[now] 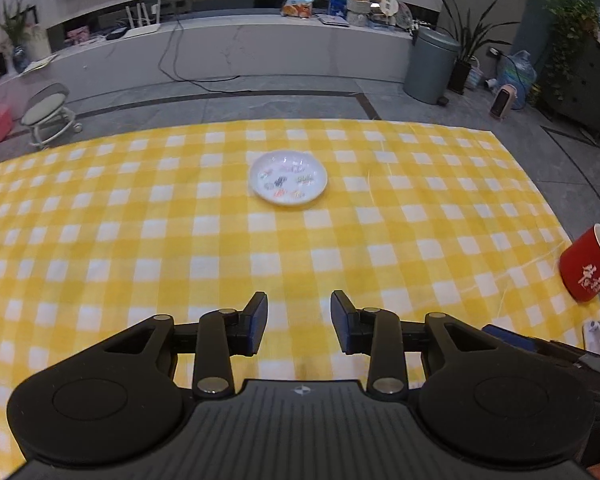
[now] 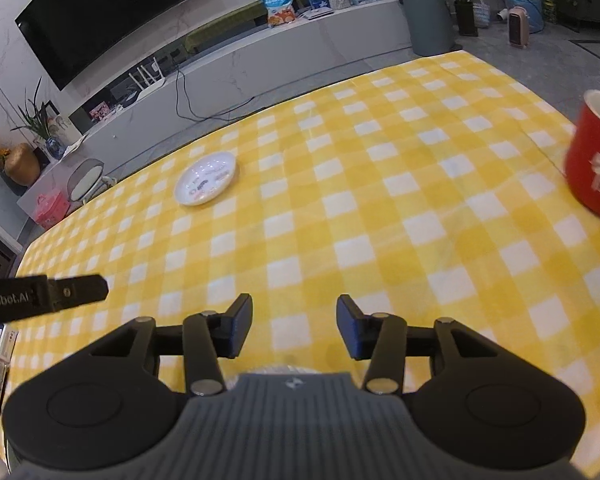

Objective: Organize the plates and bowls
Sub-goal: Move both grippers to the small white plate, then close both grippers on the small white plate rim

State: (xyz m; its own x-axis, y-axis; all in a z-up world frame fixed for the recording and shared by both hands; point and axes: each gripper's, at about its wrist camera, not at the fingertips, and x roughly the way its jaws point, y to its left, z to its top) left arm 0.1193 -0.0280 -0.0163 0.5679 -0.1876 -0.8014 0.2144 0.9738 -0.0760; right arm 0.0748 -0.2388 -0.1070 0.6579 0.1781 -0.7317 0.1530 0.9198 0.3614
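Note:
A small white plate [image 1: 288, 178] with coloured prints lies alone on the yellow-checked tablecloth [image 1: 140, 220], well ahead of my left gripper [image 1: 299, 312]. That gripper hovers over bare cloth, open, nothing between its fingers. In the right wrist view the same plate [image 2: 206, 178] sits far off to the upper left. My right gripper [image 2: 293, 316] is open too, over empty cloth. A pale rounded rim [image 2: 274, 370] peeks out just under it; I cannot tell what it is. A finger of the left gripper [image 2: 72, 292] pokes in from the left.
A red mug with white lettering [image 1: 588, 268] [image 2: 596, 164] stands near the table's right edge. Beyond the far edge are floor, a small stool [image 1: 46, 114], a grey bin [image 1: 430, 64] and a long low cabinet [image 1: 240, 52].

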